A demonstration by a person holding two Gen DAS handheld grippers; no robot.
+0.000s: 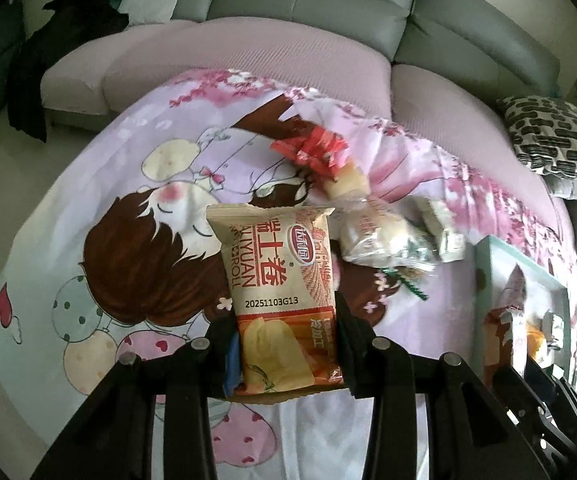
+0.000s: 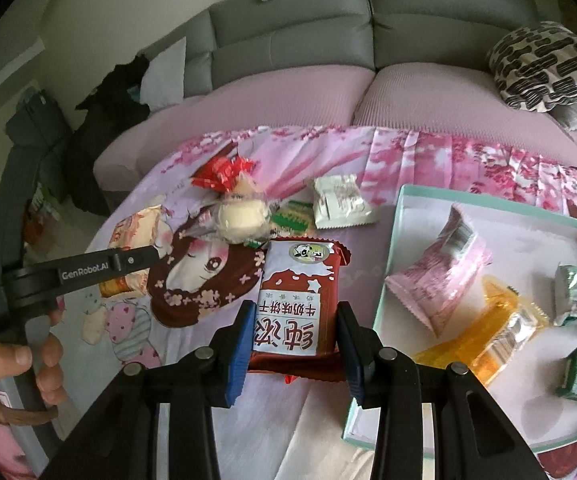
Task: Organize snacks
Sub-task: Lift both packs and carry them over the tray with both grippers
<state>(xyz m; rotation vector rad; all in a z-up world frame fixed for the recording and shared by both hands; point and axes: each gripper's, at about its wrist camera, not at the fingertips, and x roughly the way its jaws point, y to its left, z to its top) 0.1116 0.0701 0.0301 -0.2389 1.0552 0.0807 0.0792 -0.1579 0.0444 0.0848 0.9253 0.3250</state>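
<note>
My left gripper (image 1: 284,344) is shut on a beige and orange roll-cake packet (image 1: 280,276), held upright above the cartoon-print cloth (image 1: 128,208). In the right wrist view, that gripper (image 2: 144,260) comes in from the left in a person's hand (image 2: 16,368), with the beige packet (image 2: 132,248) in its fingers. My right gripper (image 2: 294,332) is shut on a red-brown milk biscuit packet (image 2: 300,300), just left of the teal-rimmed tray (image 2: 404,200). Loose on the cloth lie a red packet (image 2: 224,172), a clear-wrapped bun (image 2: 240,216), a green packet (image 2: 292,218) and a white packet (image 2: 340,200).
The tray holds a pink packet (image 2: 440,280), an orange packet (image 2: 488,332) and two green-silver packets (image 2: 576,300). A grey sofa (image 2: 328,32) with pink seat covers runs behind the cloth. A black-and-white cushion (image 2: 544,64) sits at the right, and dark clothing (image 1: 68,40) at the left.
</note>
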